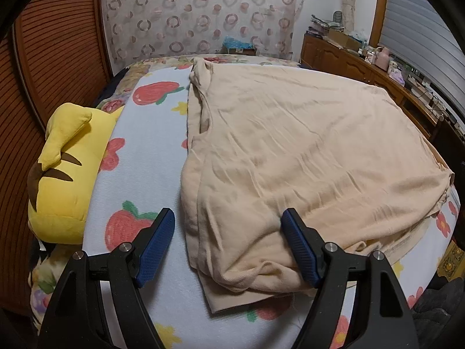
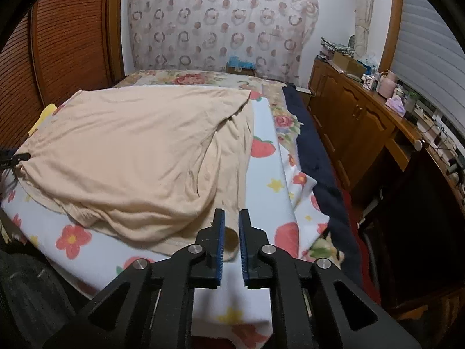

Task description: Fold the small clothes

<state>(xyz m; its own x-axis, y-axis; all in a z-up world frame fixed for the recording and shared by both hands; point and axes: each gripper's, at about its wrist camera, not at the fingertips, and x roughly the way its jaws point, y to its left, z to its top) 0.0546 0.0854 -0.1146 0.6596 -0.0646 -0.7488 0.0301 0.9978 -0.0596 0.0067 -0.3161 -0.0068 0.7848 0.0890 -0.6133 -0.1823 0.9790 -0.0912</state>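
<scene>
Peach-coloured knit fabric is lying spread across the bed: the garment (image 1: 290, 151) is resting on a pale blanket (image 1: 145, 160) printed with strawberries and flowers, already doubled over on itself, with one sleeve and the neckline tucked under along the far-left edge in the left wrist view.

The left gripper (image 1: 228, 244) is hovering over the near corner of the garment with its jaws standing wide apart. One blue pad is sitting over the bare blanket and the other is pressing into or resting against the cloth; nothing is clamped between them. This placement is judged as a straddle of the corner, either to pin it or to prepare a pinch.

The right gripper (image 2: 231, 242) is hanging over the opposite near hem, jaws nearly together with a narrow gap. A small curl of hem is showing in the gap, but the pads are not visibly pressing on it, so no firm hold is being recorded.

The garment is looking soft, thin and lightly creased, with fine wrinkles radiating across the top layer. The near edge is bunching into a loose roll where layers overlap, and stitched hem is showing beneath. The outline is uneven, not yet a tidy rectangle, so further folding is judged outstanding.

A yellow plush toy (image 1: 61, 171) is lying beside the blanket, clear of the work.
</scene>
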